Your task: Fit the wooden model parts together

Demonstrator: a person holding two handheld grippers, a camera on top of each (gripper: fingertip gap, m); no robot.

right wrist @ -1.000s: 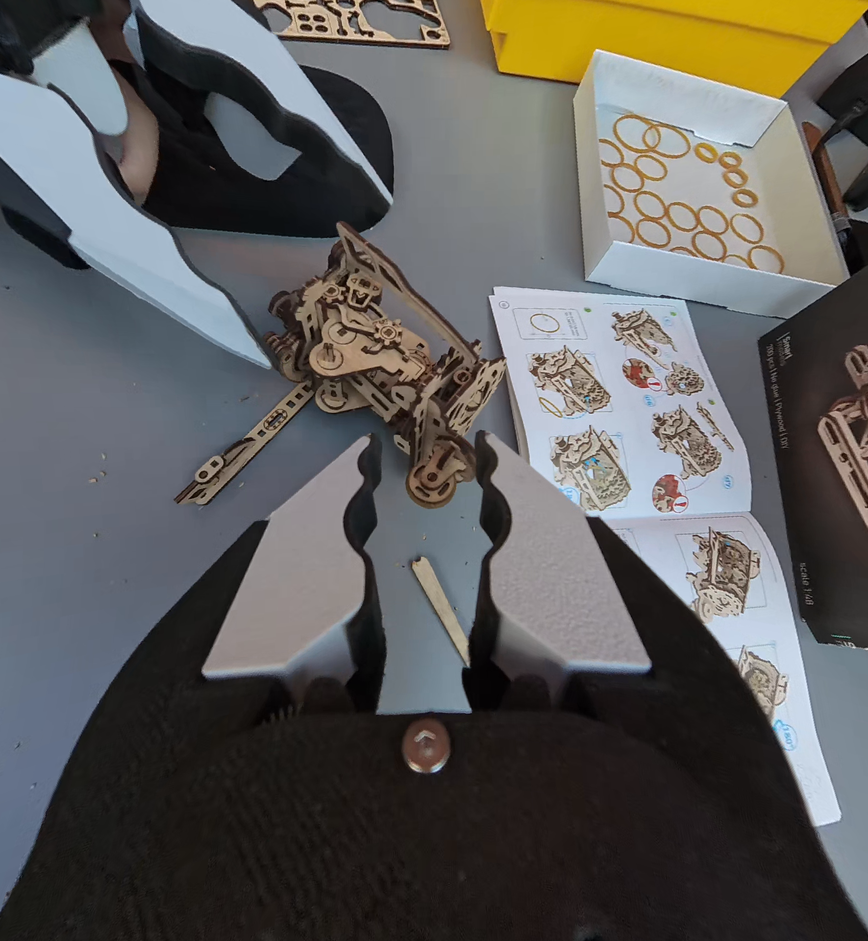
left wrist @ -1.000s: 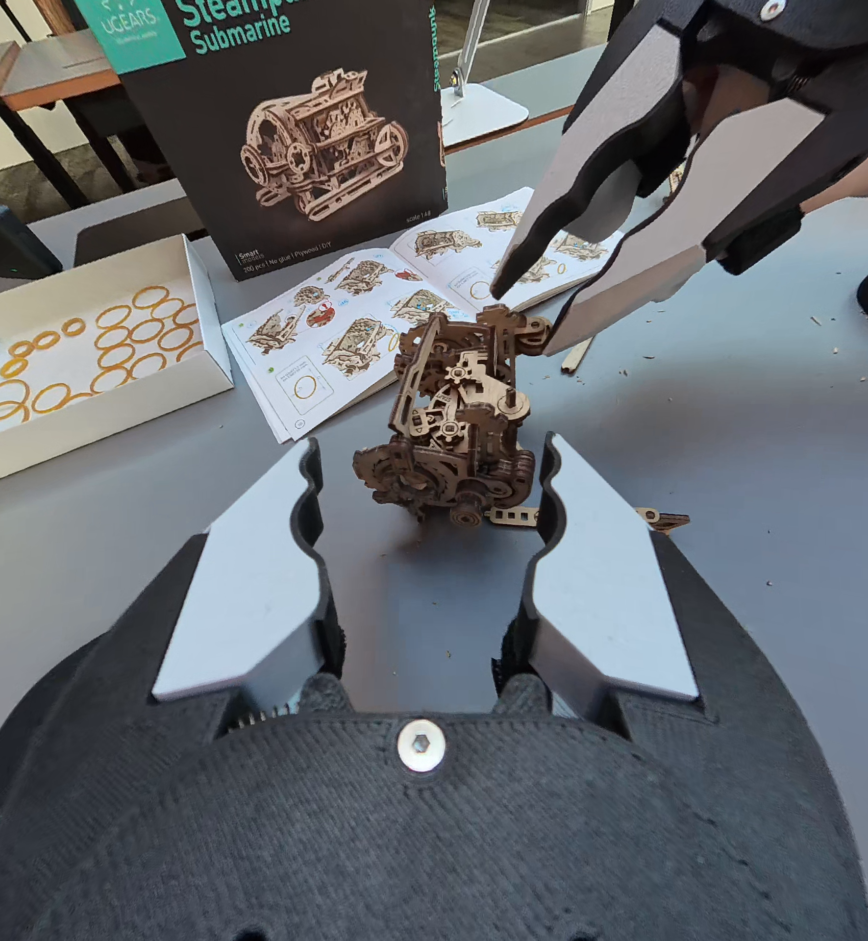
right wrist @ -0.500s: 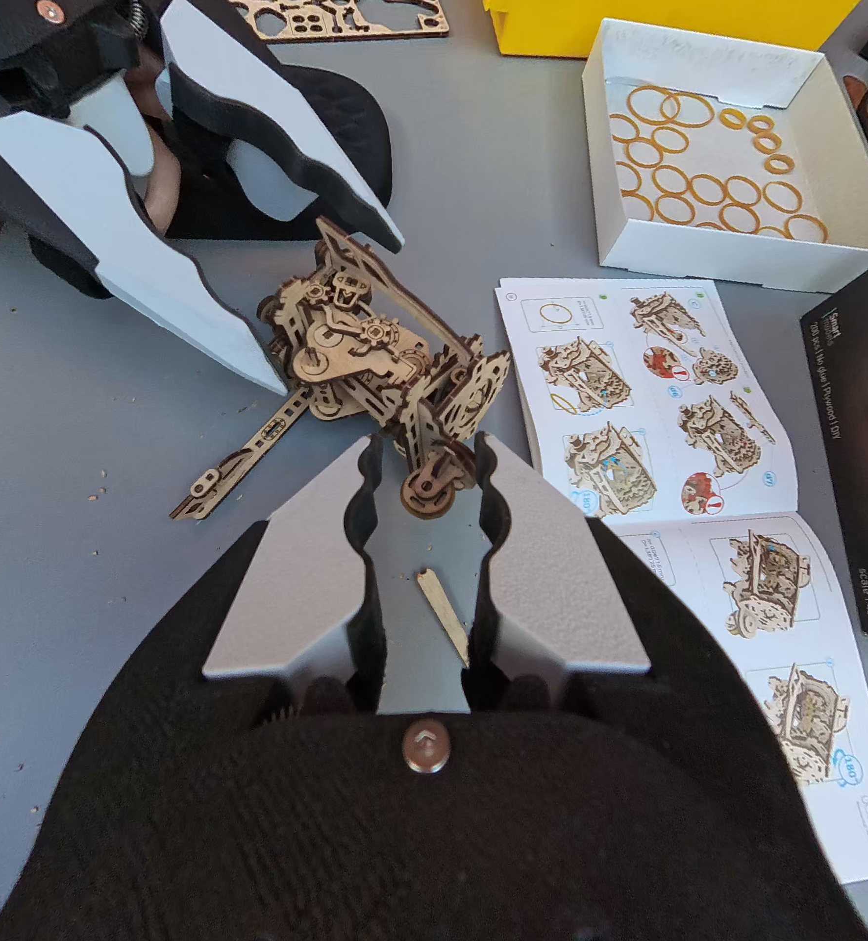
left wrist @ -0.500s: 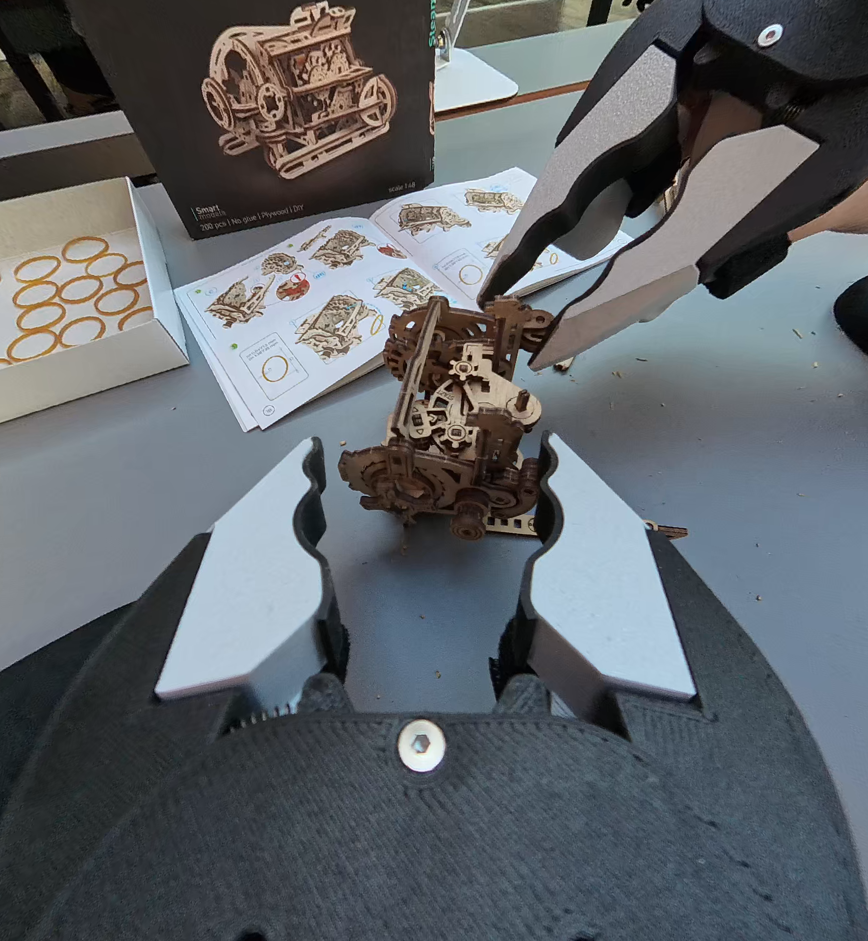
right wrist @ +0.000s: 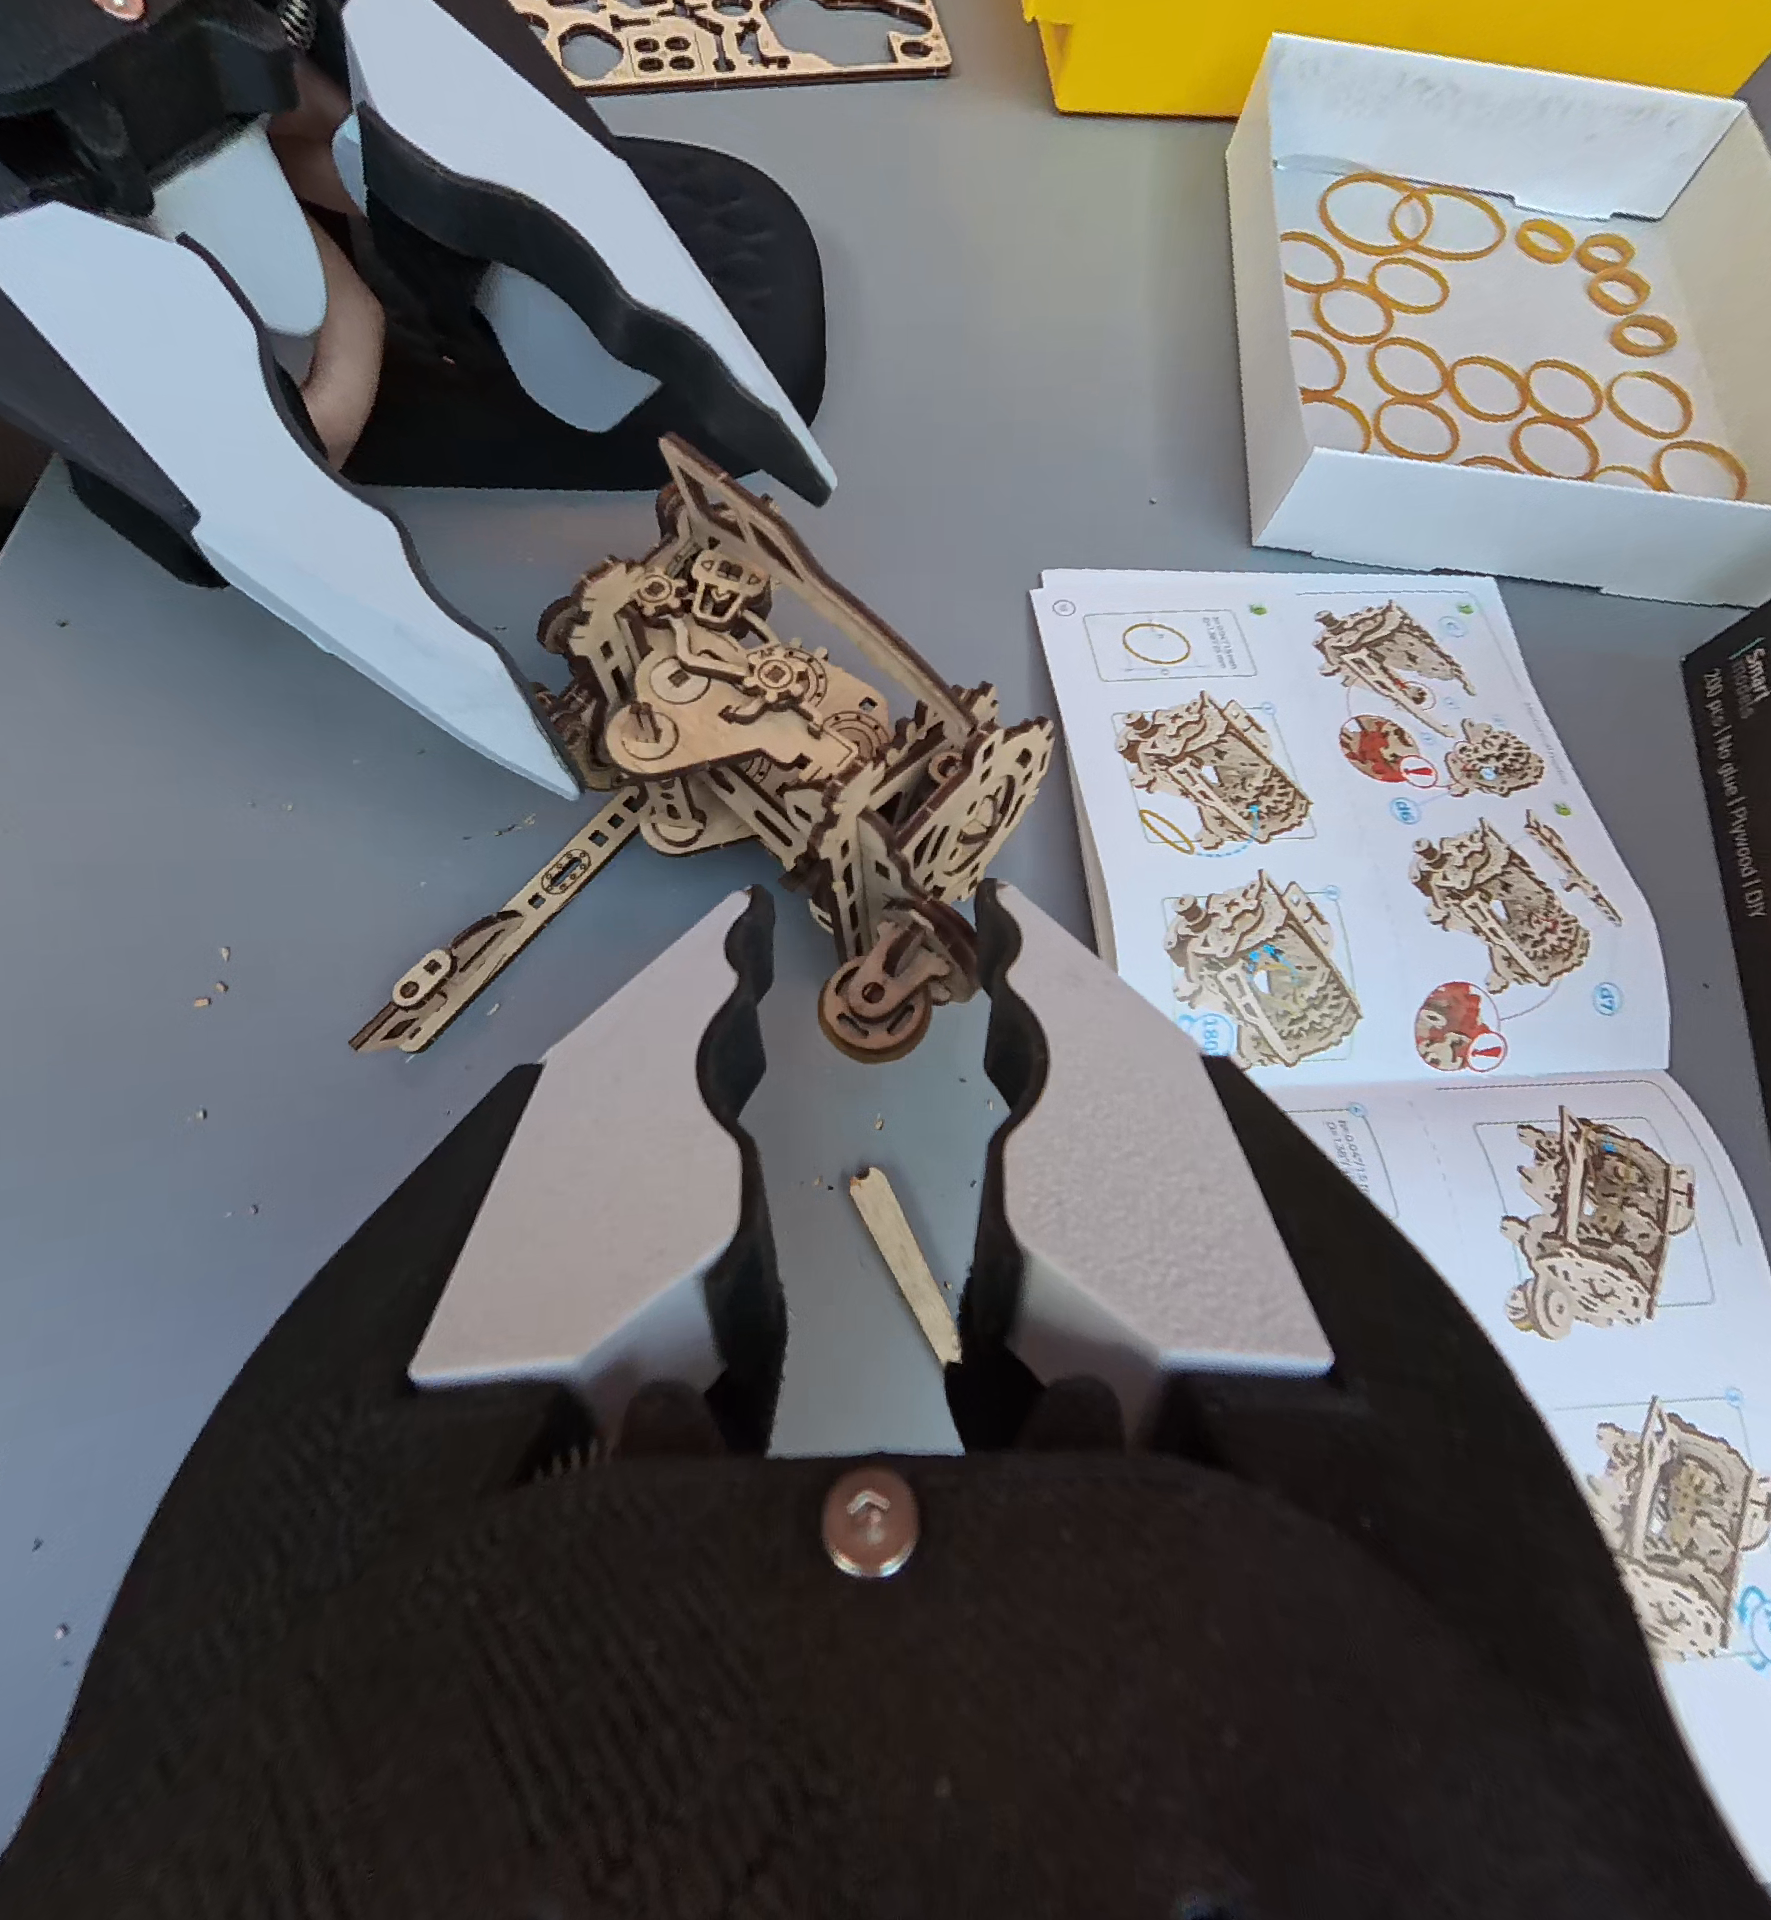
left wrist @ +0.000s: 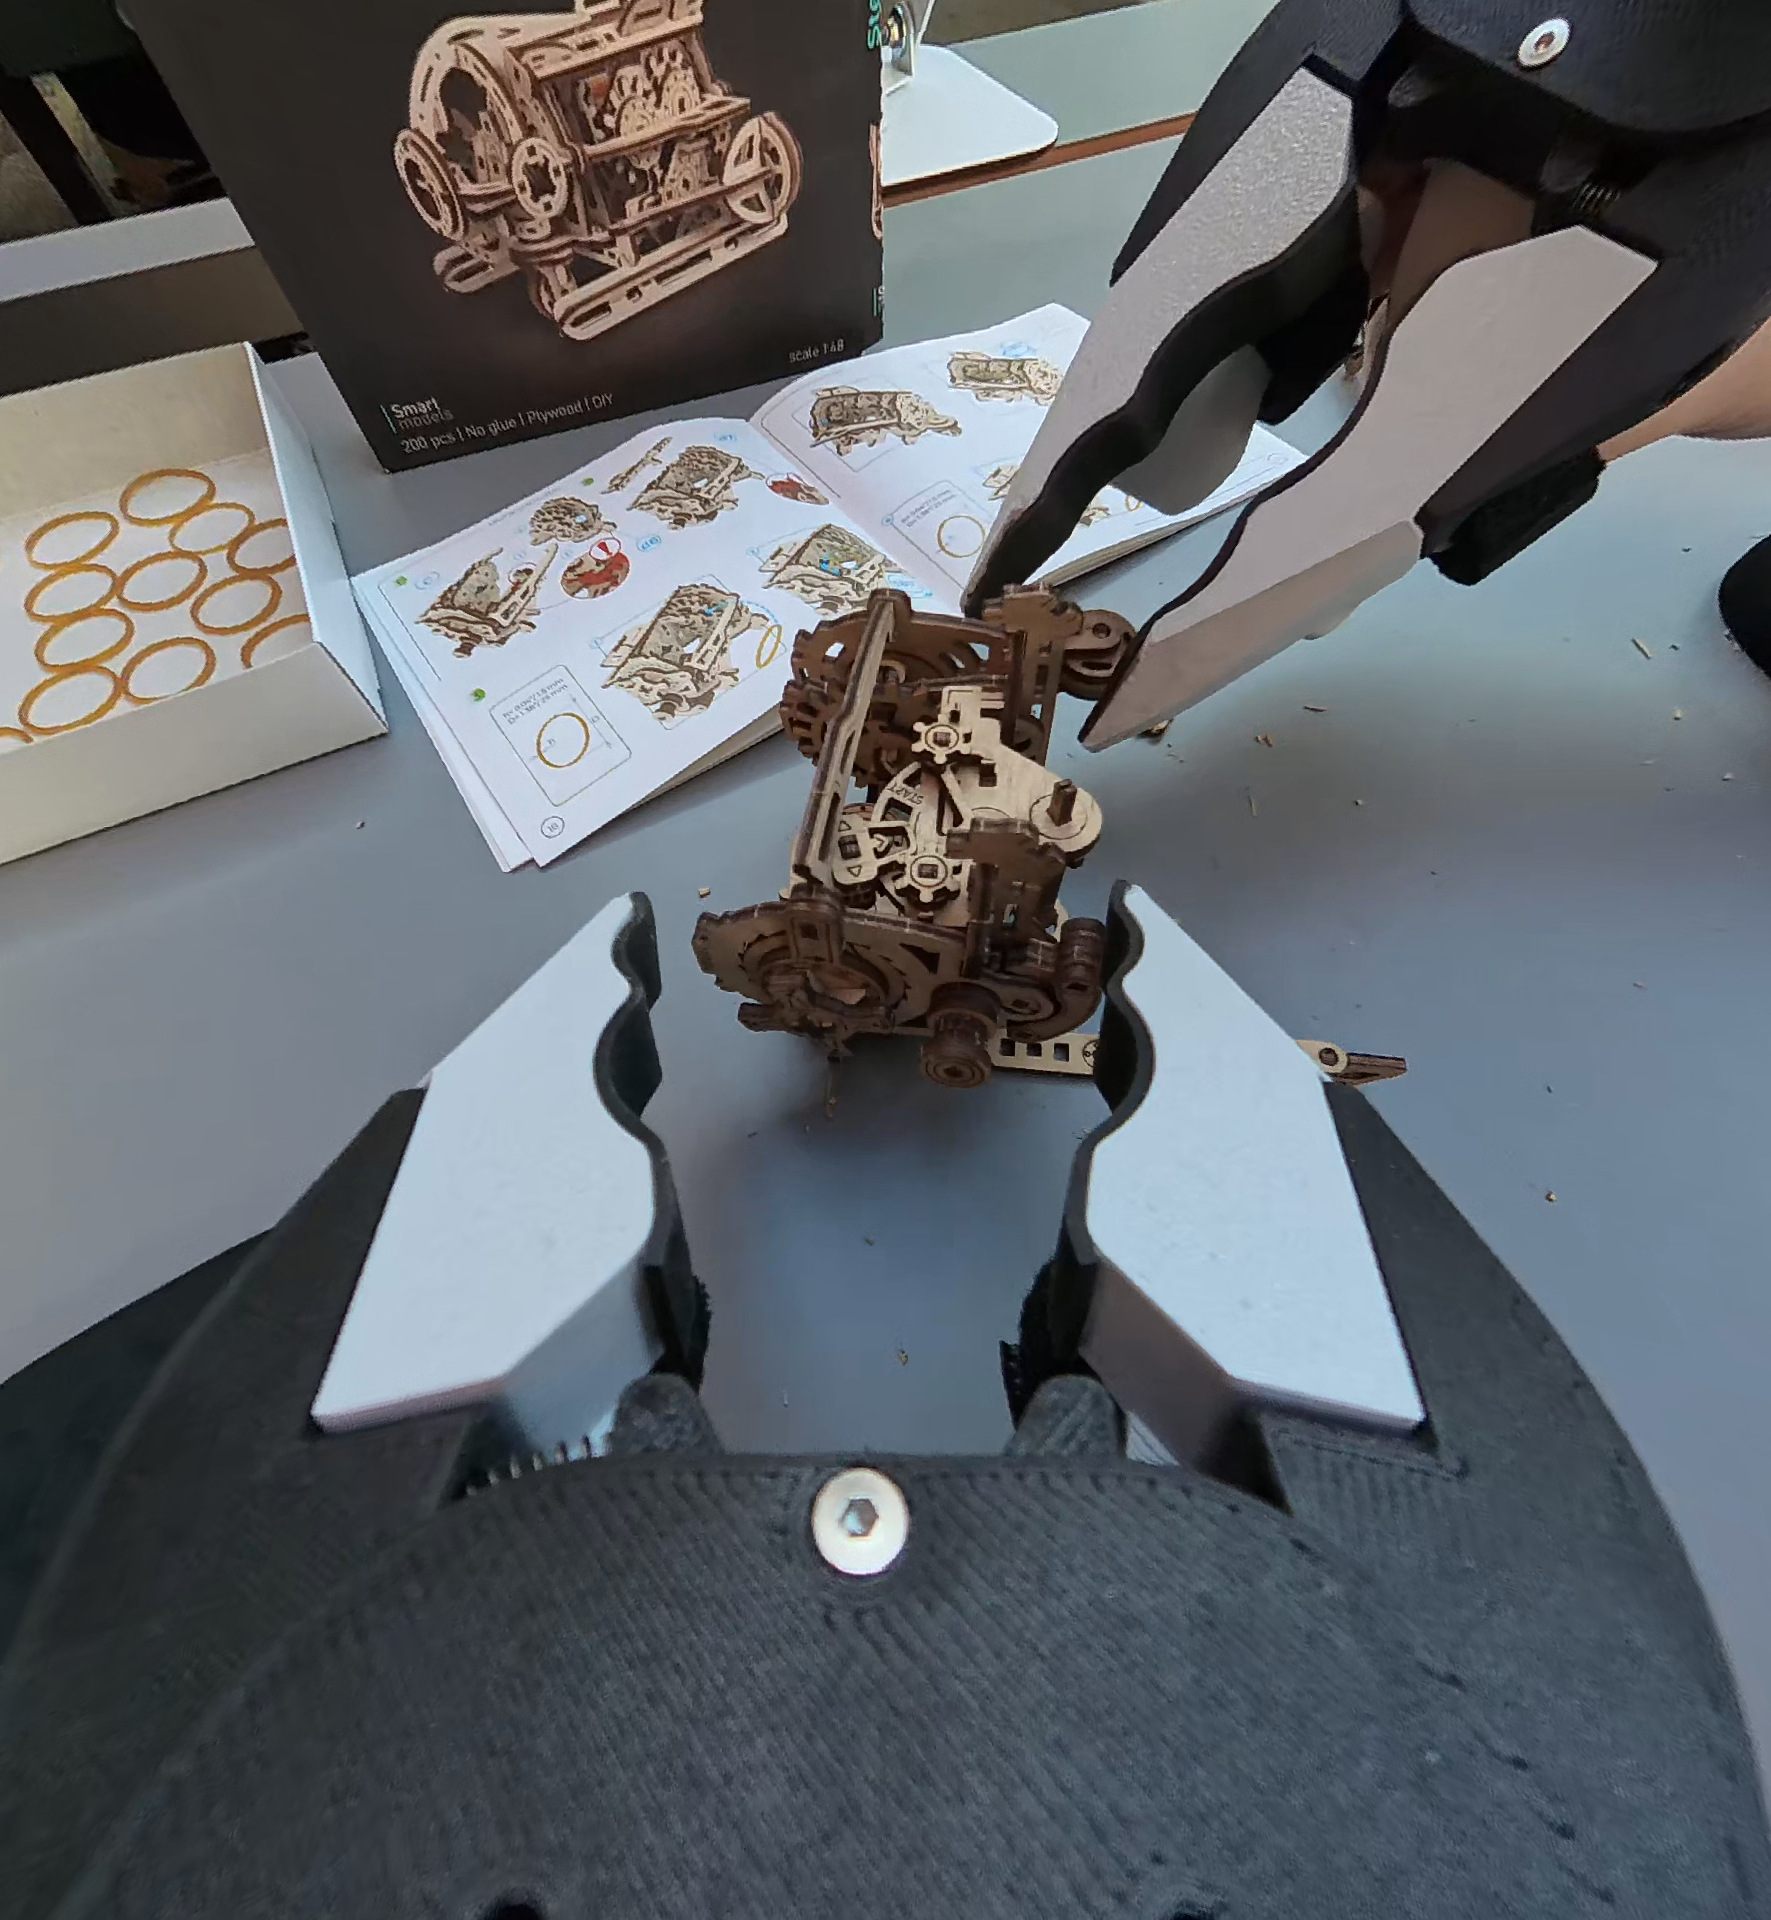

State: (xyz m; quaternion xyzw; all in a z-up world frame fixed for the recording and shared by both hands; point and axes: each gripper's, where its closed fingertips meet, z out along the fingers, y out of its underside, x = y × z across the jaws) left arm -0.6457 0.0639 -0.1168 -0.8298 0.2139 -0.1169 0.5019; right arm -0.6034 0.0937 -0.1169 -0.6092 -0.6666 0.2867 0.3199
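Note:
A half-built wooden gear model (left wrist: 922, 831) sits tilted on the grey table (left wrist: 237, 1039). My left gripper (left wrist: 881, 935) is open, with the model's lower end just beyond and between its tips. My right gripper (left wrist: 1042, 670) is open and reaches down from the upper right, its tips either side of the model's upper wheel end. In the right wrist view the model (right wrist: 756, 727) has its wheel between my right gripper's (right wrist: 876, 904) tips, and the left gripper (right wrist: 689, 634) straddles the far end. A flat wooden strip (right wrist: 507, 925) lies under the model. A wood sliver (right wrist: 902, 1268) lies loose.
An open instruction booklet (left wrist: 600, 665) lies beyond the model. A white box (left wrist: 133, 821) holds several rubber rings. A black product box (left wrist: 548, 208) stands behind. In the right wrist view, a yellow box (right wrist: 1276, 52) and a wooden parts sheet (right wrist: 735, 42) lie at the far edge. My right gripper's tips are some 8 centimetres from the wood sliver (right wrist: 902, 1268).
My left gripper has moved forward, so the model's lower end now sits at its fingertips. The right gripper stays around the upper end at the same opening.

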